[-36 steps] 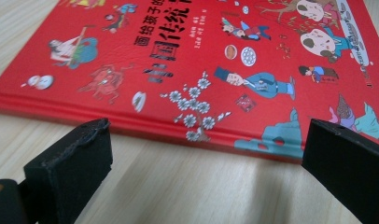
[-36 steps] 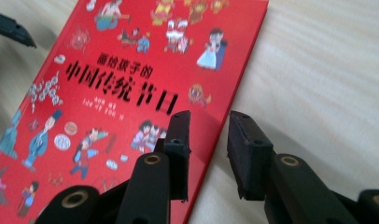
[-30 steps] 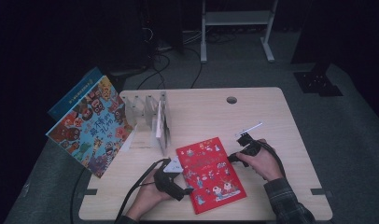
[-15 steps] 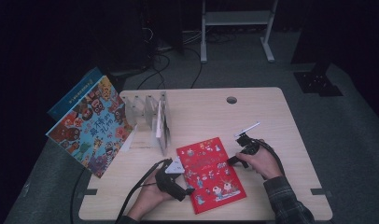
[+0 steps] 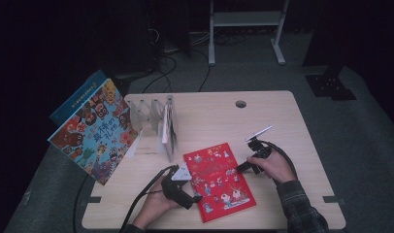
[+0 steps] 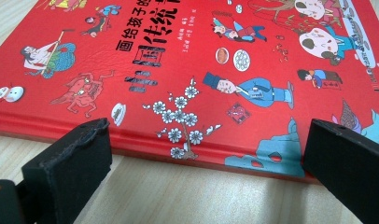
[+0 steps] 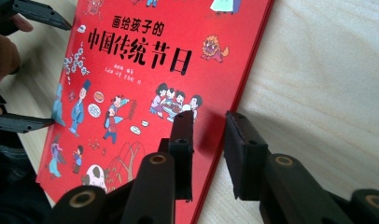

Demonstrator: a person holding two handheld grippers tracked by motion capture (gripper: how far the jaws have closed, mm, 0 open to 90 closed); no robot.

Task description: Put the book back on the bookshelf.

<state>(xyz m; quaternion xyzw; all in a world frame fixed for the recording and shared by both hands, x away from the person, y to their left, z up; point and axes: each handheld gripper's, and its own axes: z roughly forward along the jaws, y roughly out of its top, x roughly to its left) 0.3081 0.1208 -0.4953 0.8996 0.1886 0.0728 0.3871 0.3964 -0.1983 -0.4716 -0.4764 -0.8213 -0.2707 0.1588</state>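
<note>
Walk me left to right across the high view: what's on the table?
Big illustrated book propped at the left edge → folding rack → left gripper → red book lying flat → right gripper, at the red book's right edge.

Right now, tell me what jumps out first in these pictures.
A red book lies flat on the table's near side, with the left gripper and right gripper at its two long edges. At the table's left edge, a colourful book leans against a rack.
</note>
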